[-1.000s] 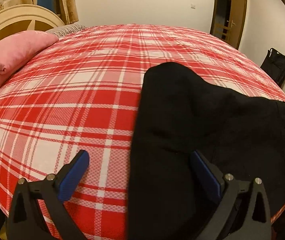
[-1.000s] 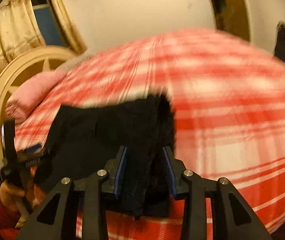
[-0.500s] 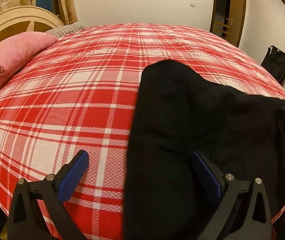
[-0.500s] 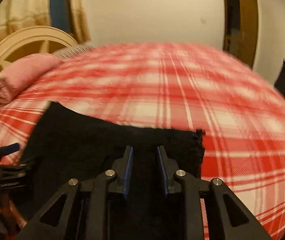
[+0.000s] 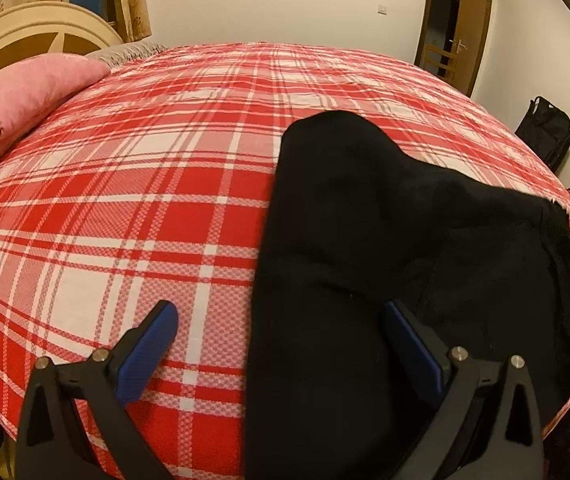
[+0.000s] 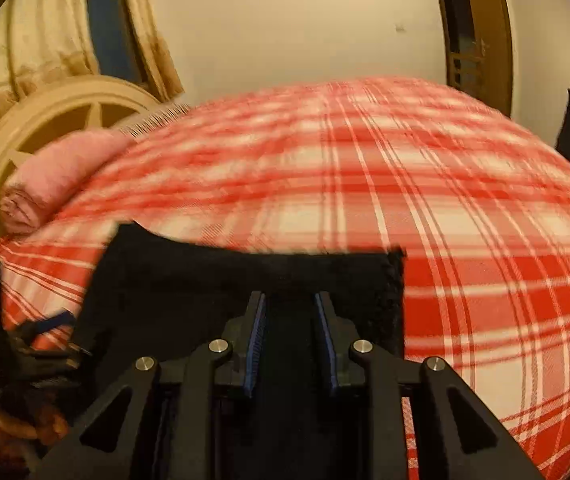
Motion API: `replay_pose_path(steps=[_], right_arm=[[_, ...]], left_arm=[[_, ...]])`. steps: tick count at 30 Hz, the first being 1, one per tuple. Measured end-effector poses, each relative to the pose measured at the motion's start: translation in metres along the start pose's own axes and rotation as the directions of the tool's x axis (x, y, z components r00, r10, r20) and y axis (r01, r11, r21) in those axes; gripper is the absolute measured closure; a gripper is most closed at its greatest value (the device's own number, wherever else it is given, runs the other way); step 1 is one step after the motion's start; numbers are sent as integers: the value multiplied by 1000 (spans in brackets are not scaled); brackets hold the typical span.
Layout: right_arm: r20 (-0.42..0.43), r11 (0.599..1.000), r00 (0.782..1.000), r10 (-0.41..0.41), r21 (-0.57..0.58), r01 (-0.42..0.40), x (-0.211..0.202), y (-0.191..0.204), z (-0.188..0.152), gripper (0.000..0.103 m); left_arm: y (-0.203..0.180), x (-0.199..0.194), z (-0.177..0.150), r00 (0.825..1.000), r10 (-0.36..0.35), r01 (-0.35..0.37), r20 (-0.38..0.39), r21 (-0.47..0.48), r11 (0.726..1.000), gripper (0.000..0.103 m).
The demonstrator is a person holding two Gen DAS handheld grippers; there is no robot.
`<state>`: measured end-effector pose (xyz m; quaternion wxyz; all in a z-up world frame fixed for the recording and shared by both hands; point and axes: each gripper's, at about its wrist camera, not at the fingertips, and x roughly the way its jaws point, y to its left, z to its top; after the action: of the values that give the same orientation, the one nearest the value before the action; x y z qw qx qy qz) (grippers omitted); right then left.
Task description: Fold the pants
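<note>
Red-and-white plaid bedding [image 5: 133, 184] is filling both views, with a pink pillow [image 5: 25, 92] at the far left by the headboard. You are holding the left claw [image 5: 281, 344] spread wide and released, hovering over the near left edge of the black pants [image 5: 345, 208]. Your right claw [image 6: 291, 320] is clenching the pants fabric; over the last second it has been swinging across and laying that end down, so the far hem is now running straight across the bed, which suggests a fold is landing. Motion blur is smearing the right view, and the dark cloth is hiding its own layers and creases.
</note>
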<state>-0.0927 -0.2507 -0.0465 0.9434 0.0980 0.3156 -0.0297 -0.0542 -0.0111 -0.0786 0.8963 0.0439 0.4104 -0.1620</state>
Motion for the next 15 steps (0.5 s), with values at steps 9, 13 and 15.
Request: replay_pose_path(steps=[9,13,15], right_arm=[[-203,915,924,325,-178,-361,80,111,45,80],[-363,932,897,252,-159,-326,161,141,47,85],[-339,935,909,240,-169,-310,191,148,46,88]], left_arm=[[10,-15,-19,999,-51,51,10,-20,999,0],[8,-20,-31,999,-49,49,24,-6,999,0],[7,-21,-32,998,-49,49,27,-4,999,0]])
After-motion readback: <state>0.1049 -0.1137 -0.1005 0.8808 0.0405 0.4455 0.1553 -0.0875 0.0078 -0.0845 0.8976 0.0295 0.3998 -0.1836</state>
